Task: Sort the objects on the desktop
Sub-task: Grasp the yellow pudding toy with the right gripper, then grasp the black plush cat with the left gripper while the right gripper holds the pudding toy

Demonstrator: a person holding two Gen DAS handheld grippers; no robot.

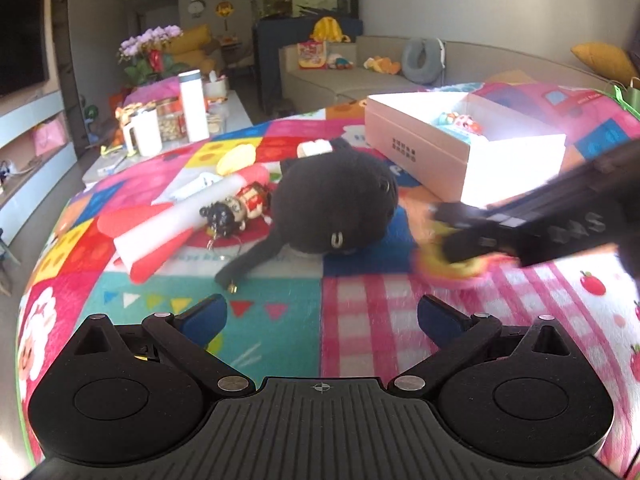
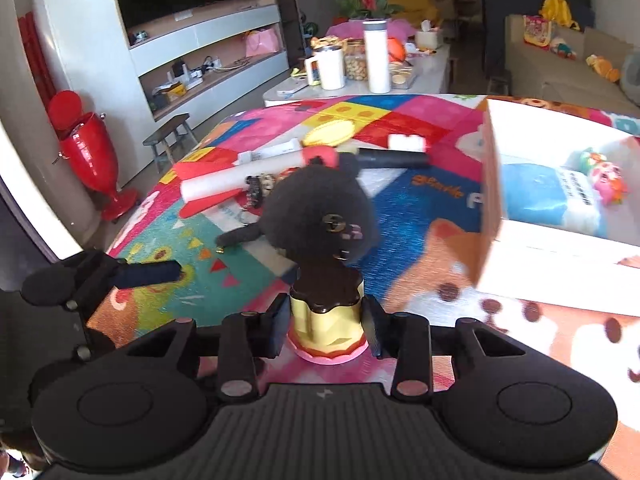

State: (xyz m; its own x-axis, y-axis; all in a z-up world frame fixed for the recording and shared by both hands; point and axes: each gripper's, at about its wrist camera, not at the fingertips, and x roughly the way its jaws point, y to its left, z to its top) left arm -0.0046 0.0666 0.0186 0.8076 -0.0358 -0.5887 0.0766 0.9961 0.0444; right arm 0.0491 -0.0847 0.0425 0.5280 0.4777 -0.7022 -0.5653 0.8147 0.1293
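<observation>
My right gripper (image 2: 326, 326) is shut on a small yellow pudding toy (image 2: 326, 320) with a brown top and a pink base, just above the colourful mat. In the left wrist view the right gripper (image 1: 460, 236) appears blurred at the right with that toy (image 1: 452, 268). My left gripper (image 1: 322, 316) is open and empty over the mat's near edge. A black plush toy (image 1: 336, 208) lies mid-mat, also seen in the right wrist view (image 2: 320, 216). A white open box (image 1: 468, 148) at the right holds small toys (image 2: 604, 180).
A red-and-white rolled item (image 1: 160, 224), a small doll keychain (image 1: 236, 208), a yellow disc (image 1: 236, 158) and a white block (image 1: 316, 148) lie left of and behind the plush. A coffee table with a white bottle (image 1: 194, 106) and a mug (image 1: 142, 132) stands beyond the mat.
</observation>
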